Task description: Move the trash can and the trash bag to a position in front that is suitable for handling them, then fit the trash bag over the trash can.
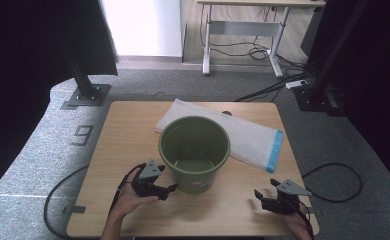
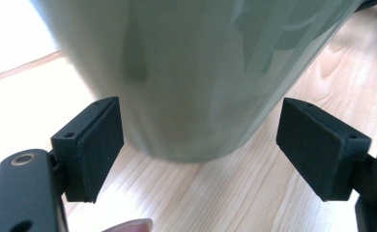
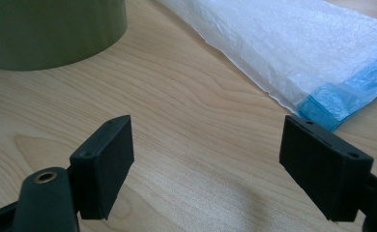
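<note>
A: What lies around the desk (image 1: 133,210)?
B: Grey carpet (image 1: 28,165), marked "9" (image 1: 83,135), with black cables (image 1: 333,182) trailing.
A: And farther back?
B: A white-legged table (image 1: 243,25), a bright white wall (image 1: 143,25), dark curtains (image 1: 28,45) on both sides.

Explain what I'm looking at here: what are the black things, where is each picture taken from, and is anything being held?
A person works at a wooden table with a hand-held two-jaw claw in each hand. The high view looks down from above: the left claw sits close to a green bucket, the right claw over bare wood. Behind the bucket lies a folded white plastic bag with a blue edge. The other two pictures come from cameras riding on each claw, looking along its black jaws. Both claws are open, holding nothing.
</note>
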The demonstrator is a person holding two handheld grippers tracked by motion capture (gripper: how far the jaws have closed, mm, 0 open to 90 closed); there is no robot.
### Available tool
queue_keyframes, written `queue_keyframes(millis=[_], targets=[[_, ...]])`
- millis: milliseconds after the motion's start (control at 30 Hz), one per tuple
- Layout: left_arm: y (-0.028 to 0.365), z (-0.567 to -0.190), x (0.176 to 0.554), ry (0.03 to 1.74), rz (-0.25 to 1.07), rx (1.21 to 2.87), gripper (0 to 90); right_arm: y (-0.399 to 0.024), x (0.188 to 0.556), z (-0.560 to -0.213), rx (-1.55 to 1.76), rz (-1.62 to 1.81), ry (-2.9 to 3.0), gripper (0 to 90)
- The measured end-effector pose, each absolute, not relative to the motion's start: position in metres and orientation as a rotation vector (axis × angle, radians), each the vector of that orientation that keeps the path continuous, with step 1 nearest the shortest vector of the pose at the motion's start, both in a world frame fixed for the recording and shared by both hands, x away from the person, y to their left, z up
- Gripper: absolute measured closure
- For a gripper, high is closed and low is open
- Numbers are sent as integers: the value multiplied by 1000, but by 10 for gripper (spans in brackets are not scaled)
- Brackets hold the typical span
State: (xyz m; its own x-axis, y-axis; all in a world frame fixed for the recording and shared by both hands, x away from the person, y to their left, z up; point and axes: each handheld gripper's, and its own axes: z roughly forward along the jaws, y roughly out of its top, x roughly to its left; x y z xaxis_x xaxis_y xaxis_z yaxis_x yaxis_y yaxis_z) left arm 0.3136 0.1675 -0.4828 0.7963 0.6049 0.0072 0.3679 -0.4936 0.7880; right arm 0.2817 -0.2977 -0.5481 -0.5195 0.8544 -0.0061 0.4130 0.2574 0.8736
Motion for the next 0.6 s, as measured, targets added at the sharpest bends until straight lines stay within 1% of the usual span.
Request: queue_keyframes(millis=[133,300,600], targets=[[185,-484,304,763,383,2102,169,-298,280,-548,1145,1194,2044,191],[200,-492,296,809,397,2108,168,-299,281,-547,1150,1186,2034,191],[213,-504,294,878,418,2125,165,-296,291,-544,1148,1110,2009,195]])
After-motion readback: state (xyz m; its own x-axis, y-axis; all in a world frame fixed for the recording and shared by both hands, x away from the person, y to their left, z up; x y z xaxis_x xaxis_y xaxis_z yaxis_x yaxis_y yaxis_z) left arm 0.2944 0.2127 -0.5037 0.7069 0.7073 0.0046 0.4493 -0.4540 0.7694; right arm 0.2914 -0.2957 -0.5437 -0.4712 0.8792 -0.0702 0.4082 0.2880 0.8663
